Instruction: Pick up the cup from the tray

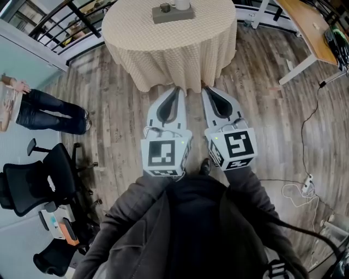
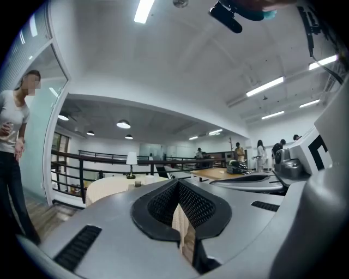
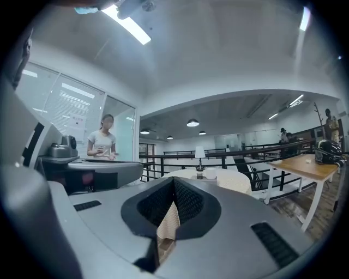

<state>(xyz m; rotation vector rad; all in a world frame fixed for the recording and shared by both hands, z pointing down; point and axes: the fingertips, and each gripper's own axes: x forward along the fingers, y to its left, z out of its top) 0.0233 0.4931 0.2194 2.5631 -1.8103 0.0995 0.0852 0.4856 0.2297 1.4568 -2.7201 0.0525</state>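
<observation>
A round table with a beige cloth (image 1: 169,49) stands ahead of me. A grey tray (image 1: 173,13) rests on its far part, carrying a small dark cup (image 1: 164,7) and a white cup (image 1: 182,4). My left gripper (image 1: 175,90) and right gripper (image 1: 209,90) hang side by side over the wooden floor, just short of the table's near edge. Both are shut with nothing in them. The right gripper view shows the small cup (image 3: 199,175) and the white cup (image 3: 210,174) far off beyond the closed jaws. From the left gripper view the table (image 2: 109,188) sits to the left of the jaws.
A person in jeans (image 1: 49,109) stands at the left beside a glass wall. Black office chairs (image 1: 38,180) sit at the lower left. A wooden desk (image 1: 311,27) is at the upper right, with cables and a power strip (image 1: 306,186) on the floor. A railing (image 1: 60,22) runs behind the table.
</observation>
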